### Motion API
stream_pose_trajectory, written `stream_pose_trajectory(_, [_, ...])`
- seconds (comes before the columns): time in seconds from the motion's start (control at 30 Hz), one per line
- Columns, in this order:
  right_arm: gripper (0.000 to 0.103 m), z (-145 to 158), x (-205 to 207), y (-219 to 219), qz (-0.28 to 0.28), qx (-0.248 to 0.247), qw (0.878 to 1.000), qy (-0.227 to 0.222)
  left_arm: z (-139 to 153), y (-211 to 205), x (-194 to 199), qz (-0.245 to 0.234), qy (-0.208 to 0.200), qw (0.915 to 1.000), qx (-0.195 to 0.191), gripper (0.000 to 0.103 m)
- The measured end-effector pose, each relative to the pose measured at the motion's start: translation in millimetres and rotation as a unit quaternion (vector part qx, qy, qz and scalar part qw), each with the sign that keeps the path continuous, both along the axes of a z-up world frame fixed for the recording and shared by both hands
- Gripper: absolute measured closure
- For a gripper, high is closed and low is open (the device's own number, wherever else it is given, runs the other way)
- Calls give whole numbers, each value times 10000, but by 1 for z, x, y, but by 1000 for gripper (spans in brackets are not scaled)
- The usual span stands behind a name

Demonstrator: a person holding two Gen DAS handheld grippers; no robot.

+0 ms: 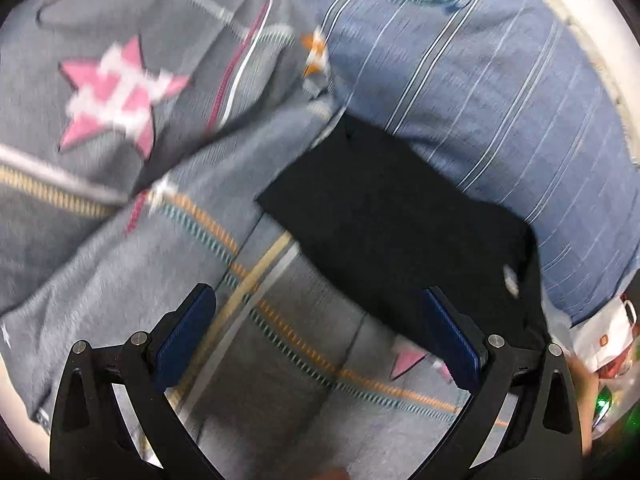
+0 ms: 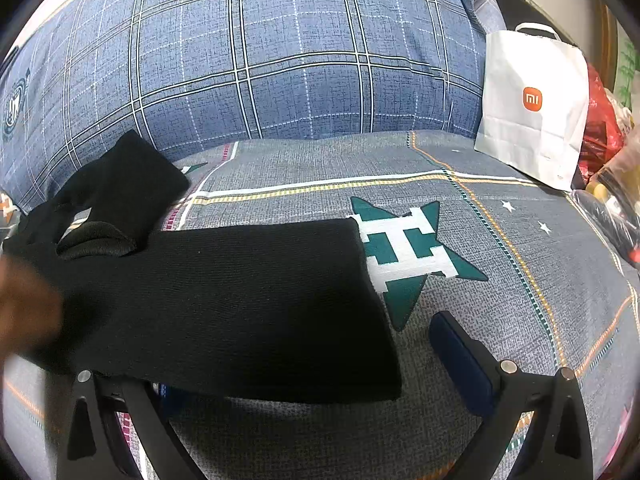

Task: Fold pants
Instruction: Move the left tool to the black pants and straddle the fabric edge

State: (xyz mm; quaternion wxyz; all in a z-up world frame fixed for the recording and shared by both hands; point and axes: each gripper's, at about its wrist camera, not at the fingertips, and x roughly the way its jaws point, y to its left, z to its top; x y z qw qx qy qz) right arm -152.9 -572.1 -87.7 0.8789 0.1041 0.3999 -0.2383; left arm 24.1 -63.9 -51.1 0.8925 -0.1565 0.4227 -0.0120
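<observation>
The black pants (image 2: 240, 304) lie on a grey patterned bed sheet (image 2: 500, 240). One leg stretches toward a green star print; the other leg (image 2: 120, 176) angles up toward a blue plaid pillow. In the left wrist view the pants (image 1: 392, 224) lie ahead and to the right. My left gripper (image 1: 320, 332) is open and empty above the sheet, its right finger at the pants' edge. My right gripper (image 2: 304, 360) is open; the pant leg's hem covers its left finger, and its right finger (image 2: 460, 356) is bare on the sheet.
A blue plaid pillow (image 2: 300, 52) lies behind the pants. A white paper bag (image 2: 532, 108) stands at the right with red plastic bags (image 2: 600, 120) beside it. A pink star print (image 1: 116, 96) marks the sheet at the left.
</observation>
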Motion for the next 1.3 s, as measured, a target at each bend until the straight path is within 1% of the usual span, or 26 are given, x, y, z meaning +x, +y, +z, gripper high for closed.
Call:
stream_pose_trajectory(0.07, [0, 0, 0, 0, 0, -1, 10000, 1, 3, 1, 2, 87, -270, 9995, -139, 1])
stream_pose_trajectory(0.1, [0, 0, 0, 0, 0, 0, 10000, 0, 3, 5, 2, 46, -269, 9986, -463, 1])
stream_pose_trajectory(0.13, [0, 0, 0, 0, 0, 0, 10000, 0, 1, 6, 4, -8, -229, 9976, -649, 1])
stream_pose_trajectory(0.17, [0, 0, 0, 0, 0, -1, 10000, 1, -4, 7, 6, -86, -98, 9960, -881, 1])
stream_pose_trajectory(0.2, [0, 0, 0, 0, 0, -2, 10000, 3, -10, 7, 12, -191, 112, 9926, -1194, 1])
stream_pose_trajectory(0.23, [0, 0, 0, 0, 0, -3, 10000, 1, -18, 6, 12, -320, 319, 9876, -1504, 1])
stream_pose_trajectory(0.3, [0, 0, 0, 0, 0, 1, 10000, -4, -30, -6, 14, -637, 717, 9774, -1882, 1])
stream_pose_trajectory(0.37, [0, 0, 0, 0, 0, -4, 10000, 2, -26, -17, 10, -902, 785, 9749, -1878, 1])
stream_pose_trajectory(0.43, [0, 0, 0, 0, 0, 2, 10000, -1, -16, -24, 7, -1084, 682, 9763, -1744, 1])
stream_pose_trajectory(0.47, [0, 0, 0, 0, 0, 1, 10000, -1, -14, -25, 5, -1078, 637, 9799, -1551, 1])
stream_pose_trajectory(0.5, [0, 0, 0, 0, 1, 3, 10000, -1, -6, -24, 6, -1013, 646, 9813, -1504, 1])
stream_pose_trajectory(0.57, [0, 0, 0, 1, 0, -2, 10000, 3, -9, -15, 4, -822, 650, 9851, -1362, 1])
stream_pose_trajectory(0.63, [0, 0, -1, 0, 1, 5, 10000, -3, -7, -3, 4, -635, 706, 9858, -1387, 1])
stream_pose_trajectory(0.7, [0, 0, -1, -1, 1, -1, 10000, 1, -7, 8, 2, -550, 670, 9857, -1446, 1])
stream_pose_trajectory(0.77, [0, 0, -1, 0, 0, 2, 10000, -1, -7, 16, 3, -411, 700, 9877, -1333, 1])
stream_pose_trajectory(0.87, [0, 0, -1, 0, 0, 4, 10000, -2, -11, 20, 5, -451, 793, 9882, -1232, 1])
stream_pose_trajectory(0.93, [0, 0, -1, 0, 0, 2, 10000, -1, -9, 20, 9, -595, 766, 9871, -1271, 1])
stream_pose_trajectory(1.0, [0, 0, -1, 0, 0, 2, 10000, -1, -6, 21, 22, -816, 791, 9849, -1303, 1])
stream_pose_trajectory(1.03, [0, 0, -1, 0, 0, 2, 10000, -1, -5, 22, 30, -923, 845, 9828, -1359, 1])
stream_pose_trajectory(1.07, [0, 0, -1, 0, 0, 3, 10000, -2, -6, 25, 37, -1005, 905, 9791, -1519, 1])
stream_pose_trajectory(1.17, [0, 0, -1, 0, 0, 2, 10000, -4, -9, 43, 42, -918, 855, 9743, -1869, 1])
stream_pose_trajectory(1.23, [0, -1, -2, -1, -1, 1, 10000, -6, -17, 56, 39, -745, 962, 9668, -2246, 1])
stream_pose_trajectory(1.27, [0, -1, -1, -1, 0, 0, 10000, -4, -20, 56, 40, -752, 1021, 9644, -2320, 1])
stream_pose_trajectory(1.3, [0, -1, -1, -1, 0, 0, 10000, -1, -21, 54, 42, -779, 1031, 9638, -2331, 1])
